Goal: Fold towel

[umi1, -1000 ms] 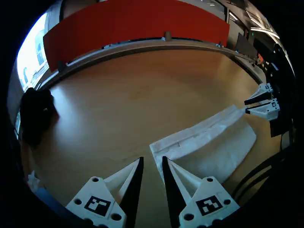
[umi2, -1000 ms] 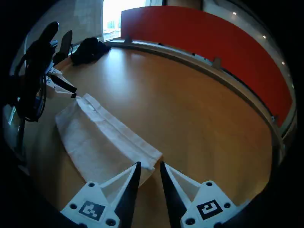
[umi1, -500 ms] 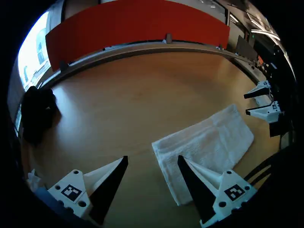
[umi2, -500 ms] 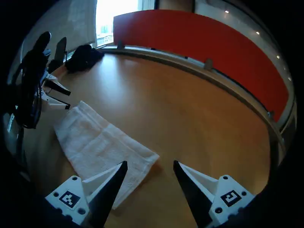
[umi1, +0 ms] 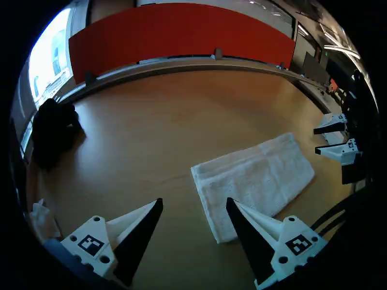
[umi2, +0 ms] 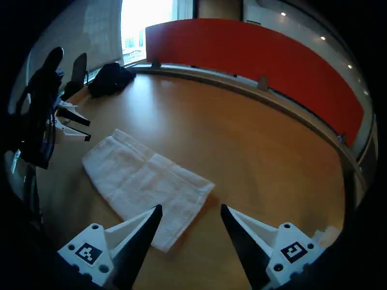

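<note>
- Two white two-finger grippers: left gripper (umi1: 193,199), fingers spread wide, nothing between them. Right gripper (umi2: 191,207), fingers likewise spread wide and holding nothing.
- One white terry towel (umi1: 254,176), folded to a long rectangle and lying flat on the table. In the left gripper view its near end lies just ahead of that gripper's right-hand finger. In the right gripper view the towel (umi2: 145,181) runs away from that gripper's left-hand finger.
- One light-brown wooden tabletop (umi1: 169,125), curved far edge, bearing the towel.
- Opposite gripper, as seen from each camera: right gripper (umi1: 315,141) just beyond the towel's far end, fingers parted. Left gripper (umi2: 89,131) near the towel's far end, fingers parted.
- One long red partition panel (umi1: 184,29) standing along the table's far edge.
- One black soft bundle (umi1: 53,125) on the table's far corner, well apart from the towel.
</note>
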